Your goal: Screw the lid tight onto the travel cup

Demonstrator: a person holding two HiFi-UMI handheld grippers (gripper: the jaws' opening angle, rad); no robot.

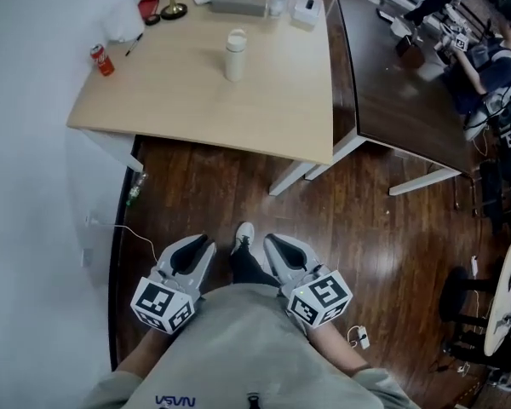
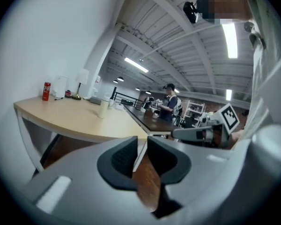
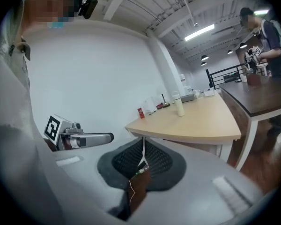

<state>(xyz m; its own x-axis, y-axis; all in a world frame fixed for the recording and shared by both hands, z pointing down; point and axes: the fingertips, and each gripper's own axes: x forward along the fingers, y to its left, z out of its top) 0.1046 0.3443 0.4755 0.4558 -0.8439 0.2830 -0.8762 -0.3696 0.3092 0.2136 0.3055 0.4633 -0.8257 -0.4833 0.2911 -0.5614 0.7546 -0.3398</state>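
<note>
A white travel cup [image 1: 234,55] stands upright on the light wooden table [image 1: 264,109], with its lid [image 1: 236,38] on top. It is small and distant in the left gripper view [image 2: 103,109] and the right gripper view [image 3: 179,106]. Both grippers are held low against the person's body, far from the table. My left gripper [image 1: 190,252] [image 2: 141,146] has a narrow gap between its pads and holds nothing. My right gripper [image 1: 283,250] [image 3: 143,149] is shut with nothing in it.
A red can [image 1: 101,60], a lamp base [image 1: 173,10], a grey box [image 1: 238,3] and a small white box [image 1: 305,10] sit along the table's far side. A dark table [image 1: 400,100] adjoins it on the right, with a person [image 1: 494,66] beyond. A white wall runs along the left.
</note>
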